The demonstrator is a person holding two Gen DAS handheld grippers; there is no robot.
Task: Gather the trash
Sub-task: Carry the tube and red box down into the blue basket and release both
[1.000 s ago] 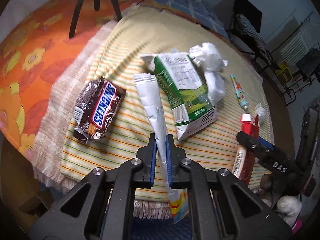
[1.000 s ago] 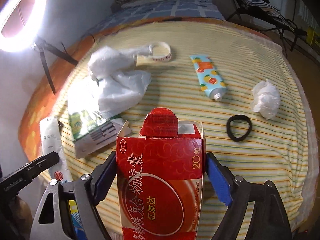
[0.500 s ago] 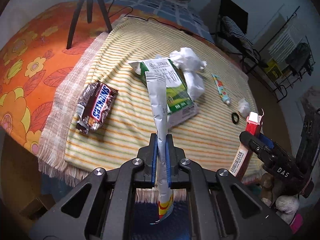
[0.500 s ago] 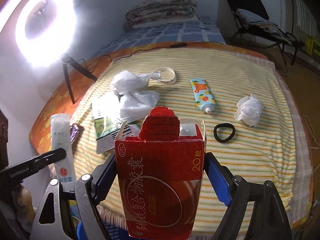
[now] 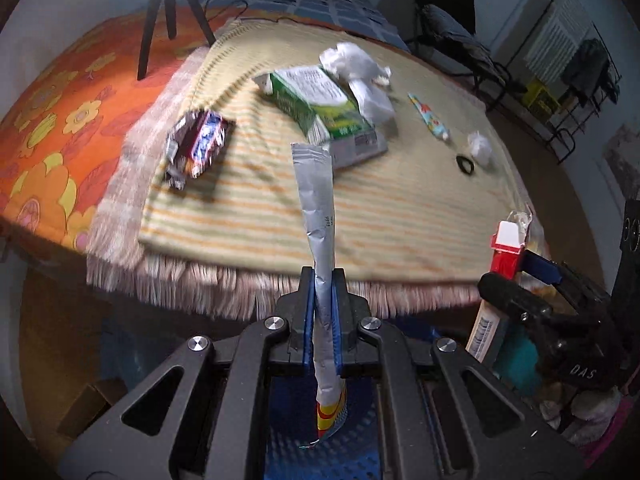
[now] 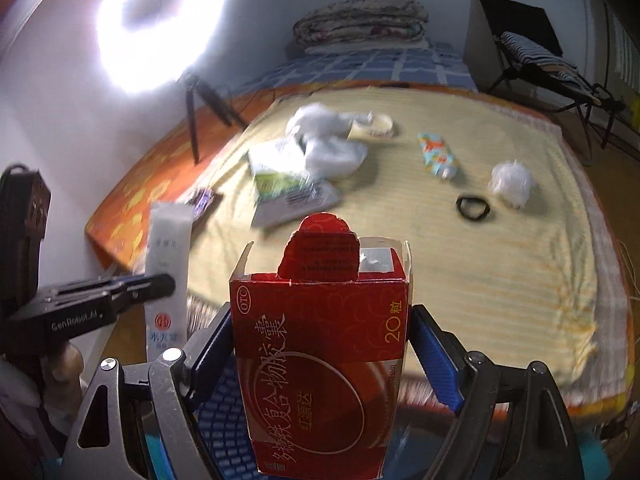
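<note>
My left gripper (image 5: 323, 280) is shut on a flattened silver tube (image 5: 316, 208), held upright in front of the bed's edge; the tube also shows in the right wrist view (image 6: 166, 248). My right gripper (image 6: 320, 320) is shut on an open red medicine box (image 6: 320, 344), seen too in the left wrist view (image 5: 506, 248). On the striped blanket (image 5: 400, 216) lie a Snickers wrapper (image 5: 200, 142), a green and white carton (image 5: 324, 112), crumpled white plastic (image 5: 360, 68), a small patterned tube (image 5: 428, 116), a tissue wad (image 5: 478, 146) and a black hair tie (image 5: 466, 163).
A ring light (image 6: 160, 24) on a tripod (image 5: 168, 12) stands at the bed's left. A roll of tape (image 6: 374, 126) lies by the plastic. A folded quilt (image 6: 360, 20) sits at the far end. A black chair (image 6: 528, 48) stands at the right.
Both grippers have pulled back and away from the blanket with their items held. The bed's fringed edge now lies ahead of the left gripper.
</note>
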